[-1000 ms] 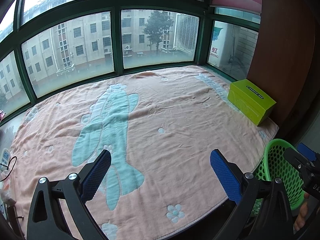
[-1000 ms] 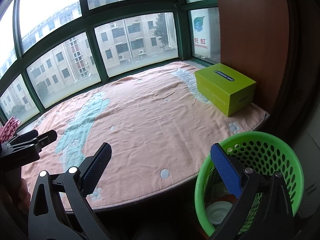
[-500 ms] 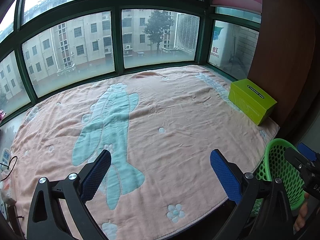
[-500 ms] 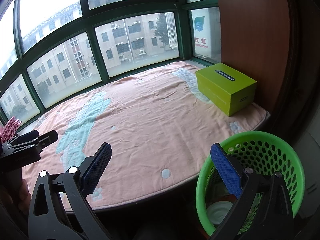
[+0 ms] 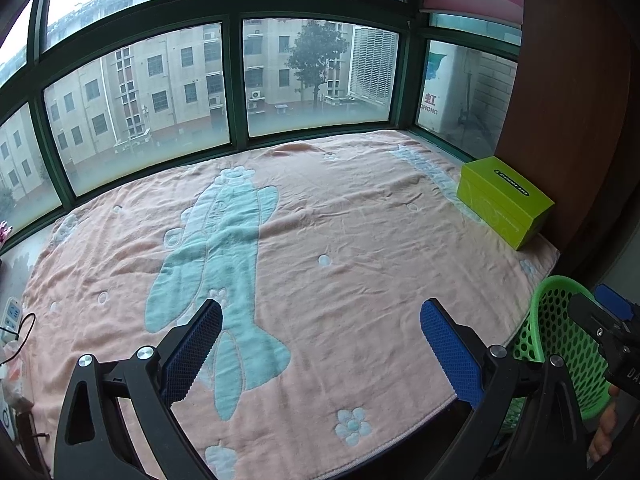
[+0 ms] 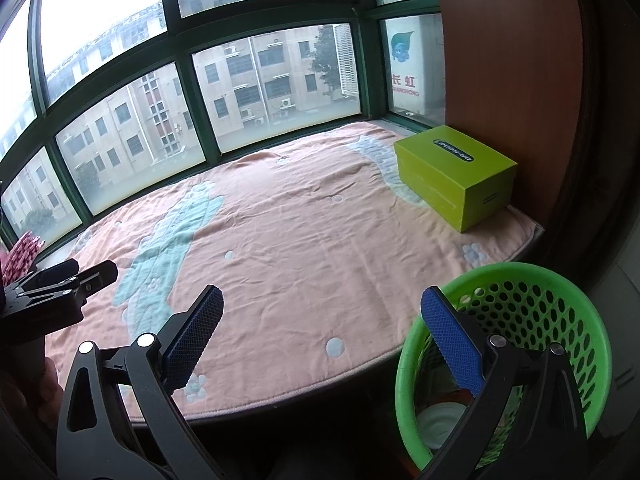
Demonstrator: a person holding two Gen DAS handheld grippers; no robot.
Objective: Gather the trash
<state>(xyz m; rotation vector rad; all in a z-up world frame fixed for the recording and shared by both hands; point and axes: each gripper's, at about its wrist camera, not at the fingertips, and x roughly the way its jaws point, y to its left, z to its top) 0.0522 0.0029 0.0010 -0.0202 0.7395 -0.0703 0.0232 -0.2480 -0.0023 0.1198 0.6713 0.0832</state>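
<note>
A green perforated trash basket (image 6: 536, 312) stands on the floor at the table's front right edge; a white round piece lies in its bottom (image 6: 438, 424). It also shows in the left wrist view (image 5: 560, 332). My left gripper (image 5: 320, 344) is open and empty above the front of the pink blanket (image 5: 340, 232). My right gripper (image 6: 320, 340) is open and empty, its right finger over the basket's rim. No loose trash shows on the blanket.
A lime-green box (image 6: 456, 176) sits at the blanket's right edge by a brown wooden panel (image 6: 508, 60). Green-framed windows (image 5: 236, 80) ring the far side. A power strip and cable (image 5: 12, 320) lie at the far left. Red-white straws (image 6: 20, 252) show at left.
Both views have shifted very slightly; both grippers stay open and empty.
</note>
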